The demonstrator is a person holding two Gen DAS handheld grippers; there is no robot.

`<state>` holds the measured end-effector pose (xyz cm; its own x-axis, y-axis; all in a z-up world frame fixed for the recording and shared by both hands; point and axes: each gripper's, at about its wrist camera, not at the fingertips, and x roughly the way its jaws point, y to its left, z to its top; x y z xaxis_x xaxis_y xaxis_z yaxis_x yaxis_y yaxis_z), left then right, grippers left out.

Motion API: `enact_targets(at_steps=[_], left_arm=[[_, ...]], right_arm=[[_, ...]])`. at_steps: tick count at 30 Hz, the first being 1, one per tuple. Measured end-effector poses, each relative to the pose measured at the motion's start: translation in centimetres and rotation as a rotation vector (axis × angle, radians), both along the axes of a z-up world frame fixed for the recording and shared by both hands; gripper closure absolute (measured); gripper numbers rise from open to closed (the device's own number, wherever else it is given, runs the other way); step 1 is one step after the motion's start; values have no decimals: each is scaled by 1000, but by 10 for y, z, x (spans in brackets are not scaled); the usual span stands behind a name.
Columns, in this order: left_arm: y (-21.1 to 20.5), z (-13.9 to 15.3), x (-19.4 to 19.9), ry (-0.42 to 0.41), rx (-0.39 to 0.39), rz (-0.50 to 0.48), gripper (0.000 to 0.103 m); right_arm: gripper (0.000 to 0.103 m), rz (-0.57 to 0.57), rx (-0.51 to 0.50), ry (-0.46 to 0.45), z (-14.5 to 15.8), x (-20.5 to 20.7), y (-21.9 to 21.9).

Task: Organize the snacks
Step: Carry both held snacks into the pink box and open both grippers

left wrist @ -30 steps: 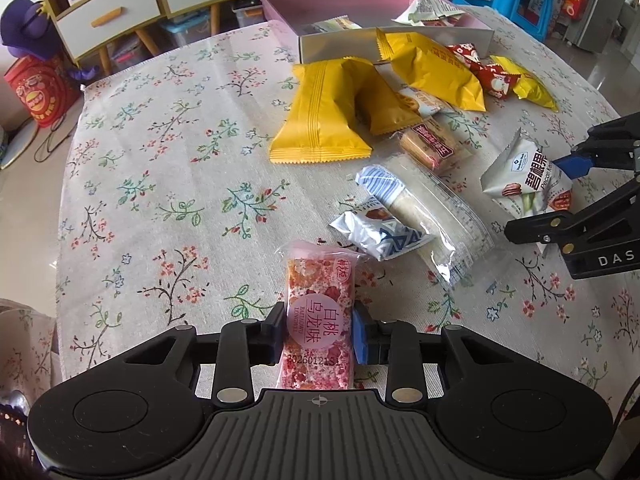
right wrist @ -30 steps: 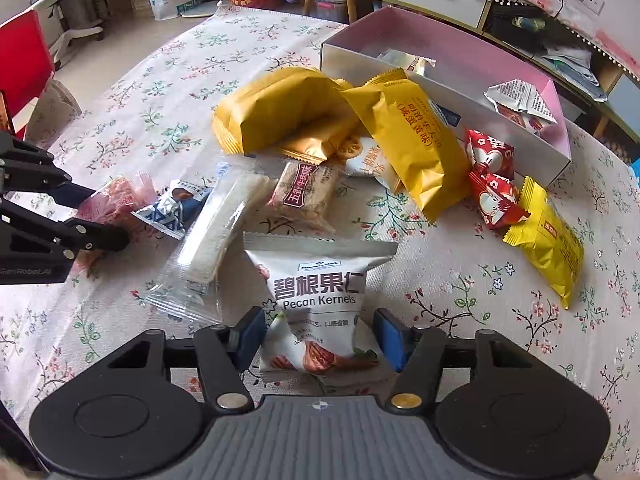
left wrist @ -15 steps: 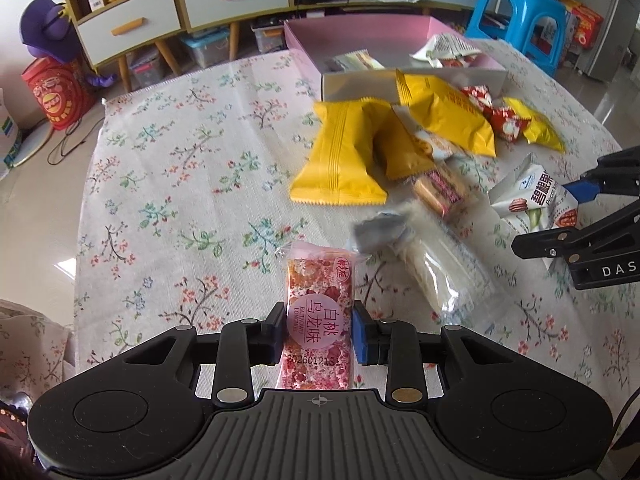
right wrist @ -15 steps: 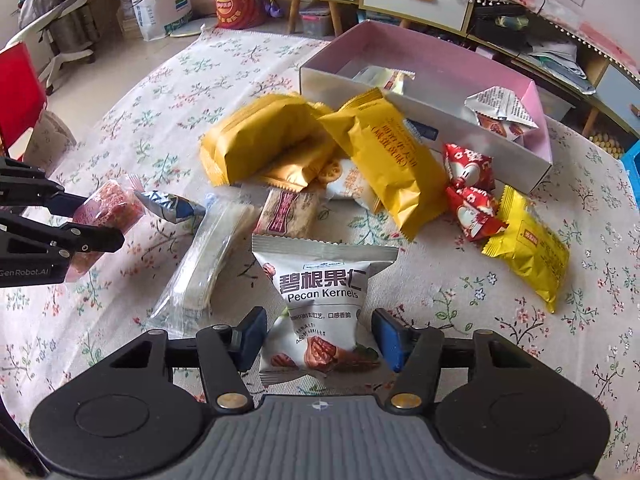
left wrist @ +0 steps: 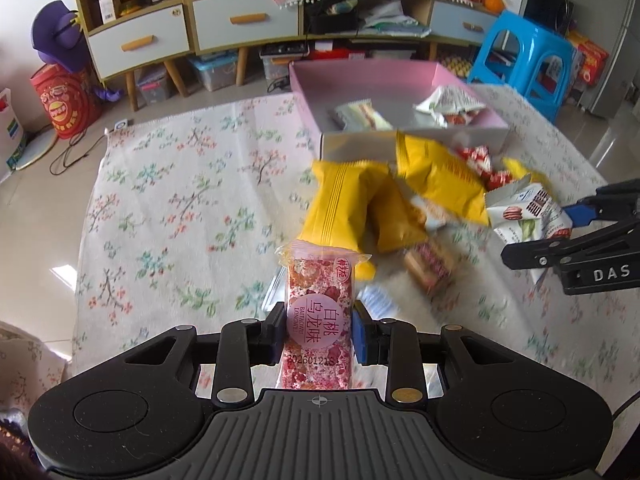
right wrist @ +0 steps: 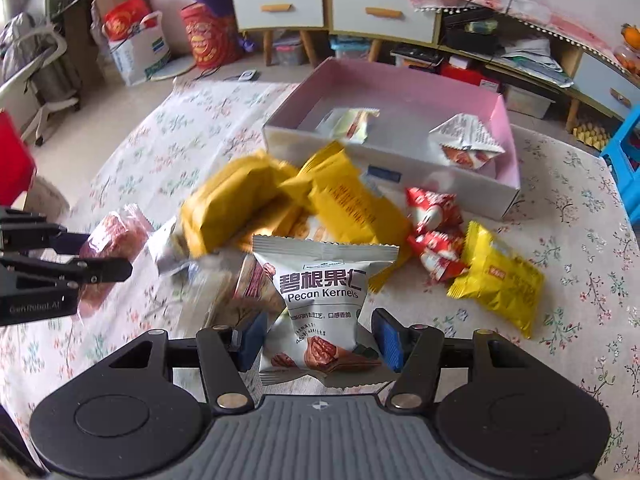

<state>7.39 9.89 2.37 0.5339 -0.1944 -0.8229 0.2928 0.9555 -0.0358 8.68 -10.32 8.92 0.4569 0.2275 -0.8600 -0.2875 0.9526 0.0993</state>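
Observation:
My left gripper (left wrist: 318, 334) is shut on a pink snack bar (left wrist: 319, 312) and holds it above the table; the bar also shows in the right wrist view (right wrist: 114, 246). My right gripper (right wrist: 318, 344) is shut on a white pecan kernels packet (right wrist: 322, 300), also seen in the left wrist view (left wrist: 526, 212). The open pink box (right wrist: 506, 120) stands at the far side and holds two packets (right wrist: 466, 142). Yellow packets (right wrist: 240, 204) and red candies (right wrist: 434, 220) lie in front of it.
A floral cloth (left wrist: 168, 208) covers the table. A blue stool (left wrist: 524, 54) stands at the far right, drawer cabinets (left wrist: 140, 40) behind the table. A small brown bar (left wrist: 430, 266) and clear wrappers lie among the pile.
Both grippers have risen off the table with their packets and moved toward the pink box. The view now looks higher over the pile.

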Motion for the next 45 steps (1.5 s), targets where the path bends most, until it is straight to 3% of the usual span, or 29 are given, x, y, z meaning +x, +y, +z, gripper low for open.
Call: enact_targets(at_steps=[16,22,30,37,45], left_arm=[[-40,14,55,-78,-94,92,73],[-56,12,88,-105,-73,107,73],[-77,11,142,-130,-80,118,73],[-102,5,181,-163,-27,106,73],[-115,-10,214,-151,-59,124,73]], right_arm=[[55,-138,60,-31,9,48,-37],[55,-217,106,-47,5,82,-62],[55,-311,271,-28,-3,130,-82],[55,-330,334,-25,-17,149,-76],[57,-330,355,-39,-26,160,-80]])
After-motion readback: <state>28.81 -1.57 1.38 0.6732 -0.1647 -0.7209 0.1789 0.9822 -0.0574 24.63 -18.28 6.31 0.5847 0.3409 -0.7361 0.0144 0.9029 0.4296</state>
